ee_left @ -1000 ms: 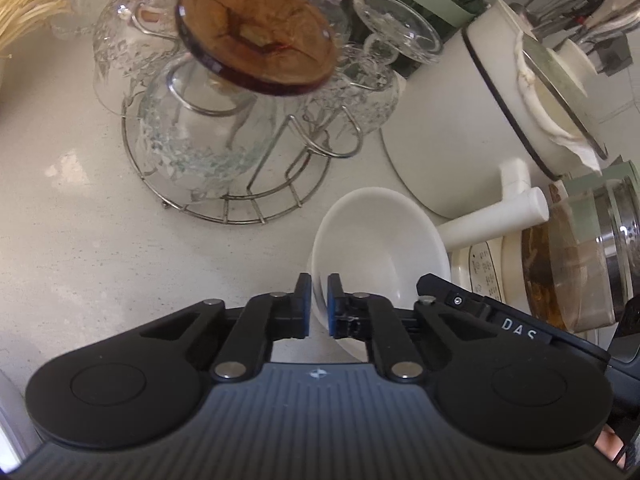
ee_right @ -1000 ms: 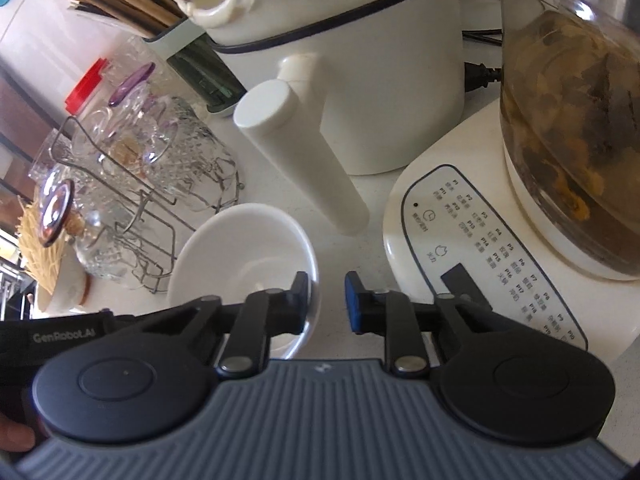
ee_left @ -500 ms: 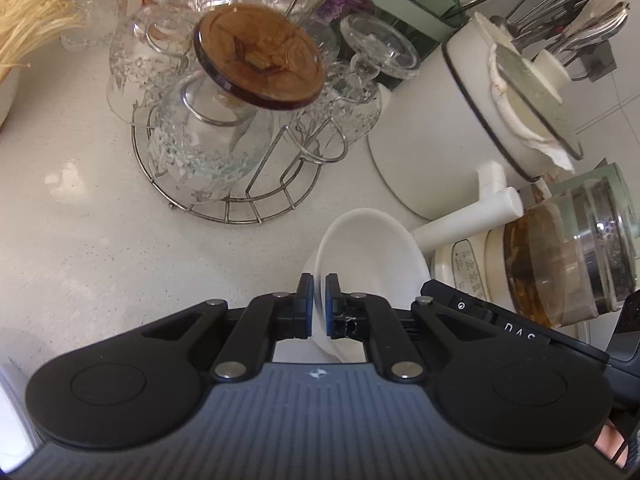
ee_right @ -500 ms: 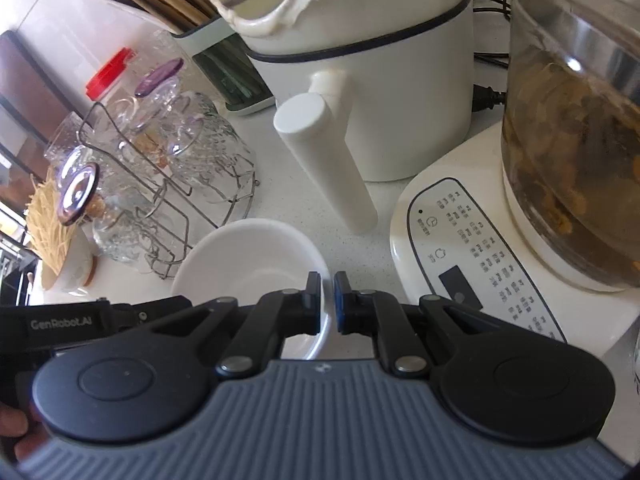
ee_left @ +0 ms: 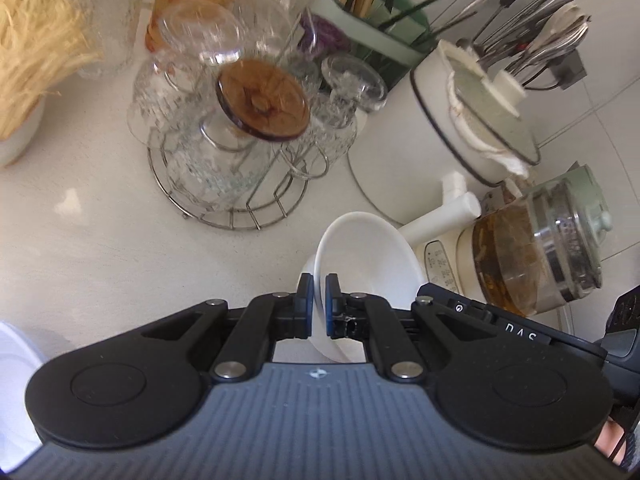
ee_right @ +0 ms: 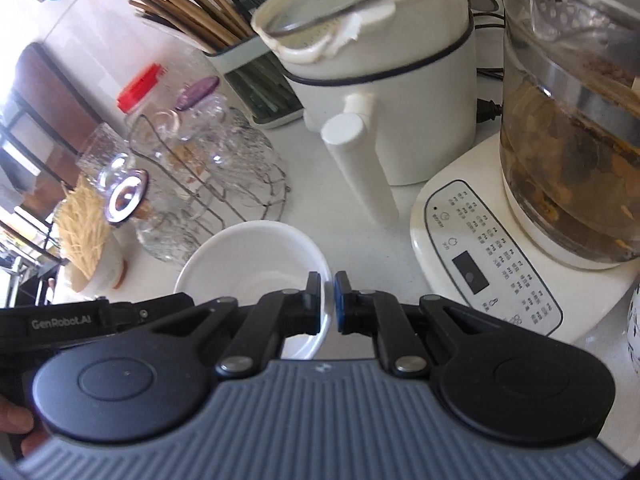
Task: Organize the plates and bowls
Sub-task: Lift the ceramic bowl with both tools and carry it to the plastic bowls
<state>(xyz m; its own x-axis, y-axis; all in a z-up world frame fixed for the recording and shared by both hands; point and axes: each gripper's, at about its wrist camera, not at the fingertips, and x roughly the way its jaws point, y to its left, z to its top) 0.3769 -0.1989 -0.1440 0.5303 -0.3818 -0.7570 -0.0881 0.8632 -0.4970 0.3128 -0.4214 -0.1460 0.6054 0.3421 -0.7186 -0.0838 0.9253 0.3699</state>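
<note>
A white bowl (ee_left: 368, 256) is held by both grippers above the pale counter. My left gripper (ee_left: 319, 306) is shut on the bowl's near rim, one blue pad inside and one outside. In the right wrist view the same bowl (ee_right: 248, 264) sits just ahead, and my right gripper (ee_right: 327, 304) is shut on its right rim. The bowl is empty and tilts a little. The other gripper's black body (ee_left: 500, 324) shows at the bowl's right side in the left wrist view.
A wire rack of upturned glasses (ee_left: 224, 148) stands on the counter behind the bowl. A white pot with a long handle (ee_right: 380, 92) and a glass kettle on a white base (ee_right: 560, 152) stand to the right. A chopstick and utensil holder (ee_left: 372, 12) is at the back. A white dish edge (ee_left: 16, 380) is at lower left.
My right gripper closed onto the bowl's rim. Both grippers then rose with the bowl, so the counter and rack look farther away.
</note>
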